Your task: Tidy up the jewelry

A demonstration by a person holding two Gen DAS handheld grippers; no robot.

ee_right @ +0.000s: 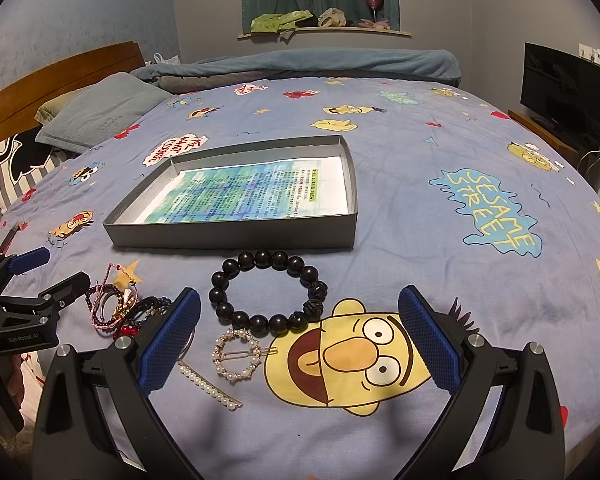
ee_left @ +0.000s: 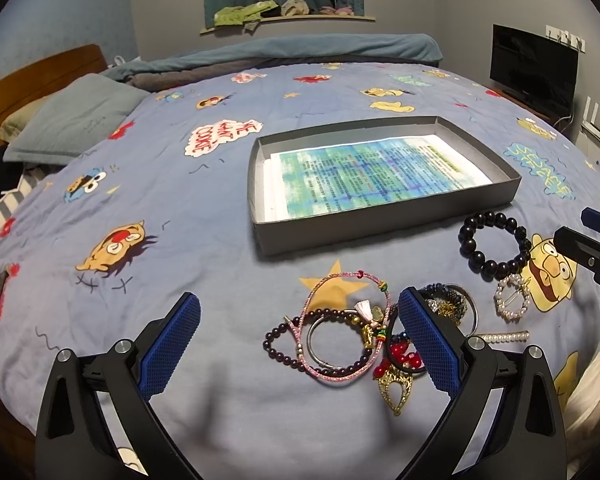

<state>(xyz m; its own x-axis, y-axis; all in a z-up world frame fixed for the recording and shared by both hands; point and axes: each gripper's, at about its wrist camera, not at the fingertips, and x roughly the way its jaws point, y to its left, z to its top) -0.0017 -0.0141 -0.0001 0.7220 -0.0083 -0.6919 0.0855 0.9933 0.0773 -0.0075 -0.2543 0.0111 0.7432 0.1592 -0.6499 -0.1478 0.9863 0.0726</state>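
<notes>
A shallow grey box (ee_left: 392, 224) (ee_right: 236, 236) lined with printed paper lies on the bed. In front of it lie a dark bead bracelet (ee_left: 496, 268) (ee_right: 224, 276), a round pearl hair clip (ee_left: 512, 300) (ee_right: 238, 354) and a straight pearl clip (ee_right: 208, 386). A tangled pile of bracelets and charms (ee_left: 340, 336) (ee_right: 120, 312) lies to their left. My left gripper (ee_left: 300, 312) stands open over that pile, holding nothing. My right gripper (ee_right: 300, 312) stands open just behind the pearl clips, with nothing between its fingers.
The blue cartoon-print bedspread (ee_right: 420, 240) covers the whole bed. Pillows (ee_left: 72, 124) and a wooden headboard sit at the far left, a folded blanket (ee_right: 300, 64) at the far edge. A dark screen (ee_right: 560, 88) stands on a cabinet at the right.
</notes>
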